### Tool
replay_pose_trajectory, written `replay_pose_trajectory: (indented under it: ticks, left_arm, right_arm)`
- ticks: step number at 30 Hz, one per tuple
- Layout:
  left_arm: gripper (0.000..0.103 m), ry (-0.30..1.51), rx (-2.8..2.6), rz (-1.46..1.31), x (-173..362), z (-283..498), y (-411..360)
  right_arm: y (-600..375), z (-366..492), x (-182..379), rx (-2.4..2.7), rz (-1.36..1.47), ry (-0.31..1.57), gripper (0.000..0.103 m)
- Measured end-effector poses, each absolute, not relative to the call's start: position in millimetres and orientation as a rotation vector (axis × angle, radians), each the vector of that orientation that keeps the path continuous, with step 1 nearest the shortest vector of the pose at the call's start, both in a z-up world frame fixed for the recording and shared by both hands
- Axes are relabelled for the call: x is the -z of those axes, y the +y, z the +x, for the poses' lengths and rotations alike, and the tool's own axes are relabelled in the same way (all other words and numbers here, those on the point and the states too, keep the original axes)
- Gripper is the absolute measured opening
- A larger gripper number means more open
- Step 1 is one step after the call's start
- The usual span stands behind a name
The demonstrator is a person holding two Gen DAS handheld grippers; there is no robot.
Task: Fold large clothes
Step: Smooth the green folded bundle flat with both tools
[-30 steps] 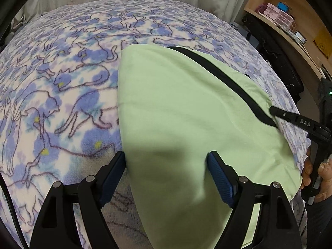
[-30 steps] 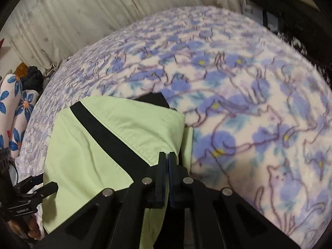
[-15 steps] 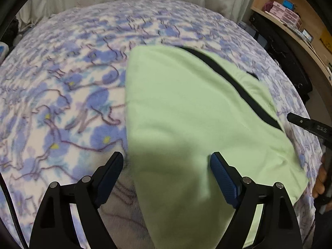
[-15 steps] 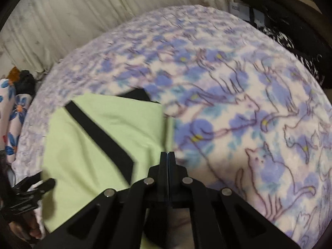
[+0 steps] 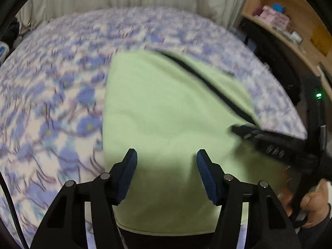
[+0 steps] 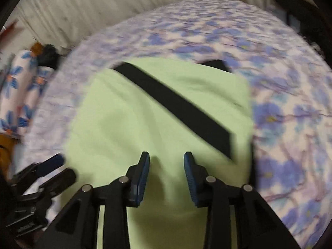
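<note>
The garment [image 6: 157, 128] is pale green, crossed by a black band [image 6: 176, 108]. The blanket [image 5: 51, 103] under it is white with blue and purple cats. Both grippers have black arms and blue pads [image 6: 143, 176].

No text, brand or number can be read in either view. The right gripper [image 5: 244, 131], seen at the right in the left wrist view, carries small pale marks on its black finger, but they are too blurred to read. The boxes [image 5: 274, 16] on the wooden shelf [image 5: 298, 8] at the far right show only colours, no legible print. In the right wrist view, the left gripper [image 6: 58, 168] at the near left has a faint embossed mark low on its body, also unreadable.
</note>
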State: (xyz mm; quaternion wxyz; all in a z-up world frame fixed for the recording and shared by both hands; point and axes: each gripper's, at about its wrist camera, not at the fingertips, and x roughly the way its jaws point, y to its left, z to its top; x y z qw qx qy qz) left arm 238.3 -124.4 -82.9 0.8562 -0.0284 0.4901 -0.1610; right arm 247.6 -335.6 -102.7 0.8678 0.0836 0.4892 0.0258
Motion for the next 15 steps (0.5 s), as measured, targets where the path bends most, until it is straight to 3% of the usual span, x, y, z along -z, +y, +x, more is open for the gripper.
replay_pose_trajectory:
  ticks: [2,4,10,15]
  left_arm:
    - [0.058,1.001,0.343,-0.03,86.1,231.8,-126.1]
    - [0.058,0.982,0.347,0.006,86.4,227.2,-128.8]
    - [0.059,0.987,0.344,0.013,82.6,223.6,-127.8]
    - [0.068,1.013,0.35,0.0,75.3,224.3,-124.4]
  right_arm:
    - [-357.9,241.2,109.0,-0.044,0.205,1.027,0.011]
    - [-372.5,235.2,110.1,-0.036,0.226,1.031,0.0]
    - [-369.7,220.4,102.6,-0.047,0.211,1.034,0.003]
    - [-368.1,213.6,86.8,-0.055,0.23,1.023,0.008]
